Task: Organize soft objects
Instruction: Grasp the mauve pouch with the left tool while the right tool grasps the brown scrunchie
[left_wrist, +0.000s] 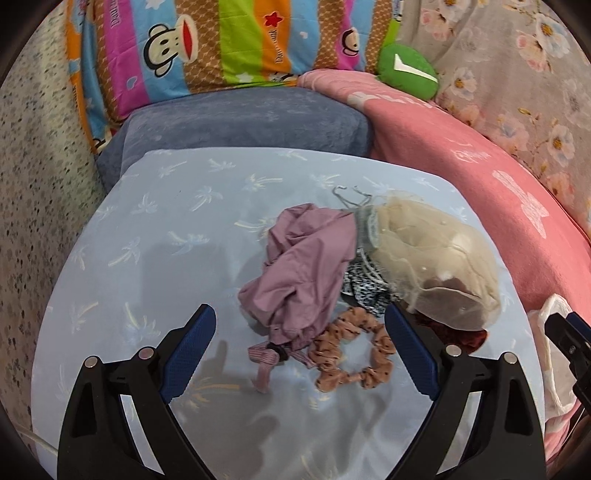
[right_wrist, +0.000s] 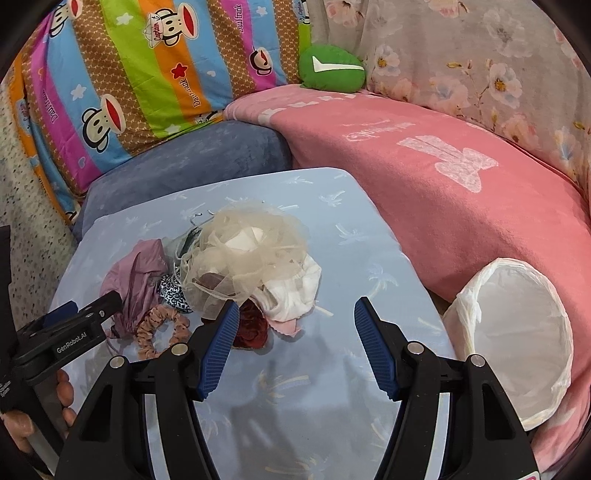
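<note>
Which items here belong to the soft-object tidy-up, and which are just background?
Job:
mauve cloth
beige mesh pouch
brown dotted scrunchie
dark red scrunchie
white cloth
white lined bin

Background:
monkey-print pillow
green plush
pink blanket

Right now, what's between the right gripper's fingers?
Only bare pale-blue palm-print pillow, seen in the right wrist view; the right gripper is open.

Left gripper (left_wrist: 301, 326): black plastic frame, two forked arms, blue ribbed pads (left_wrist: 188, 350) inside the jaws, round silver screws on the knuckles. Right gripper (right_wrist: 295, 323): same black frame, same blue ribbed pads (right_wrist: 218, 347), same silver screws, white strips along the inner arms. White "GenRobot.AI" lettering on the left gripper's side. Bare hand (right_wrist: 22, 417) on a grey handle.
</note>
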